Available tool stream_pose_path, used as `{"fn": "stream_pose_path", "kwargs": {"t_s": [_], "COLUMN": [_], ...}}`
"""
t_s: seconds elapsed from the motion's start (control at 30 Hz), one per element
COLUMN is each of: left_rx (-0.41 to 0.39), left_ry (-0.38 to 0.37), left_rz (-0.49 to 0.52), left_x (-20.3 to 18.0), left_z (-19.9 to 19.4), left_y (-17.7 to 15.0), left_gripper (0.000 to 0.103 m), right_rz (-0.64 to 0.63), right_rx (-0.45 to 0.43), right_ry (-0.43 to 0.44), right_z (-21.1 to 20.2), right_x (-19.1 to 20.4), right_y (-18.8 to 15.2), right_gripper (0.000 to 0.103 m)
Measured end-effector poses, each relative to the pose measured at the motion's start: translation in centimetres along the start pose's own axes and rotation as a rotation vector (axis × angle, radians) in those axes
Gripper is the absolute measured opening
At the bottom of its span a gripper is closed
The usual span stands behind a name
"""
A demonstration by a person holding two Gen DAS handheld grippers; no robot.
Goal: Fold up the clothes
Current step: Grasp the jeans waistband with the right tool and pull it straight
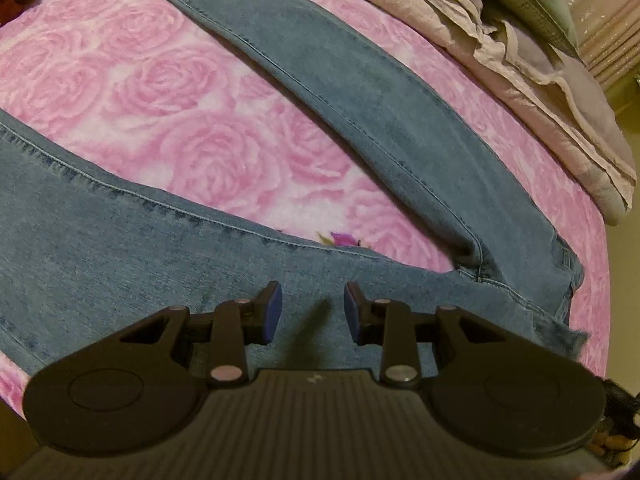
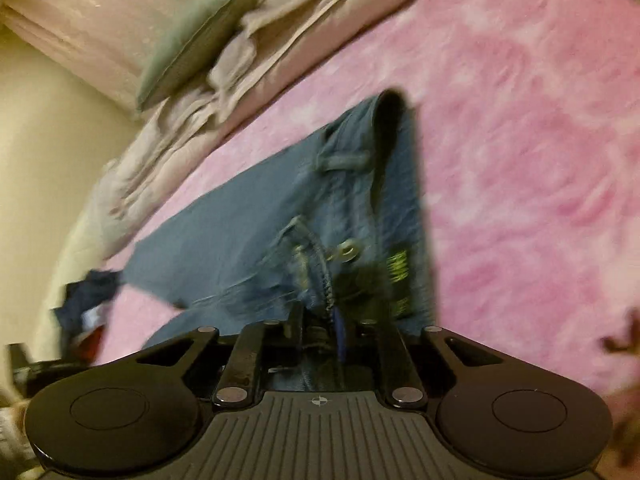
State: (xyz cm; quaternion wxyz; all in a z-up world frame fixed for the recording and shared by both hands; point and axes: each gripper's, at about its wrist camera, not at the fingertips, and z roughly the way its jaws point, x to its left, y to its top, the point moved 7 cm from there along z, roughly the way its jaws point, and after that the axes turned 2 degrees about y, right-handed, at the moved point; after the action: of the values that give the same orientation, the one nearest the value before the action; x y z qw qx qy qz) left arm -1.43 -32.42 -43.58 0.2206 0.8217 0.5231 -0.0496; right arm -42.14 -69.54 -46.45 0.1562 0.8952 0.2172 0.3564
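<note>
Right gripper [image 2: 320,328] is clamped on the waist of the jeans [image 2: 256,236], the denim bunched between its closed pads near the fly and metal button [image 2: 349,249]; that part of the jeans is lifted off the bed [image 2: 520,128]. Left gripper [image 1: 313,312] hovers above a leg of the jeans [image 1: 120,248], its blue pads [image 1: 273,312] apart with nothing between them. Both legs lie spread in a V on the pink rose blanket [image 1: 180,120]. A rumpled beige quilt [image 1: 540,92] lies along the far side, with a green pillow [image 2: 192,48] against it. Dark clothes [image 2: 86,300] sit in a heap beyond the jeans.
</note>
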Motion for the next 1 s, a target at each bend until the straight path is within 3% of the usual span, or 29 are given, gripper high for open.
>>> {"fn": "stream_pose_path", "kwargs": {"t_s": [0.03, 0.07, 0.17, 0.2, 0.23, 0.27, 0.33, 0.37, 0.4, 0.43, 0.6, 0.83, 1.0], "left_rx": [0.004, 0.012, 0.014, 0.015, 0.016, 0.019, 0.025, 0.026, 0.027, 0.028, 0.027, 0.026, 0.041], "left_ry": [0.002, 0.004, -0.013, -0.006, 0.001, 0.000, -0.004, -0.004, -0.005, -0.003, 0.004, 0.017, 0.008], "left_rz": [-0.008, -0.018, -0.009, 0.002, 0.011, 0.009, -0.006, -0.016, -0.025, -0.027, -0.030, -0.047, -0.075], "left_x": [0.1, 0.1, -0.1, 0.0, 0.0, 0.1, 0.3, 0.5, 0.6, 0.7, 1.1, 2.2, 2.2], "left_z": [0.2, 0.3, 0.2, 0.2, 0.2, 0.3, 0.4, 0.5, 0.6, 0.6, 0.5, 0.6, 1.4], "left_y": [0.0, -0.1, -0.2, -0.3, -0.5, -0.5, -0.7, -0.6, -0.6, -0.5, -0.1, 0.5, 0.5], "left_gripper": [0.028, 0.028, 0.028, 0.028, 0.028, 0.028, 0.028, 0.028, 0.028, 0.028, 0.029, 0.029, 0.029], "right_rz": [0.014, 0.031, -0.012, -0.036, -0.055, -0.064, -0.065, -0.061, -0.048, -0.018, 0.050, 0.062, 0.160], "right_rx": [0.004, 0.013, 0.016, 0.009, -0.005, -0.022, -0.031, -0.027, -0.019, -0.001, 0.082, 0.065, 0.080], "right_ry": [-0.069, -0.082, -0.013, -0.012, -0.005, 0.006, 0.036, 0.048, 0.075, 0.104, 0.168, 0.207, 0.304], "right_z": [0.6, 1.1, 1.2, 0.9, 0.7, 0.6, 1.5, 2.1, 2.9, 3.9, 7.4, 8.3, 9.4], "right_x": [-0.9, -1.6, -1.0, -0.7, -0.7, -0.6, -0.4, -0.5, -0.5, -0.6, -2.3, -2.8, -3.4], "right_y": [0.0, 0.1, 1.2, 1.6, 1.9, 2.3, 3.5, 4.1, 4.6, 5.1, 6.3, 6.9, 7.0], "right_gripper": [0.000, 0.000, 0.005, 0.025, 0.057, 0.064, 0.064, 0.059, 0.031, 0.018, 0.020, 0.020, 0.021]}}
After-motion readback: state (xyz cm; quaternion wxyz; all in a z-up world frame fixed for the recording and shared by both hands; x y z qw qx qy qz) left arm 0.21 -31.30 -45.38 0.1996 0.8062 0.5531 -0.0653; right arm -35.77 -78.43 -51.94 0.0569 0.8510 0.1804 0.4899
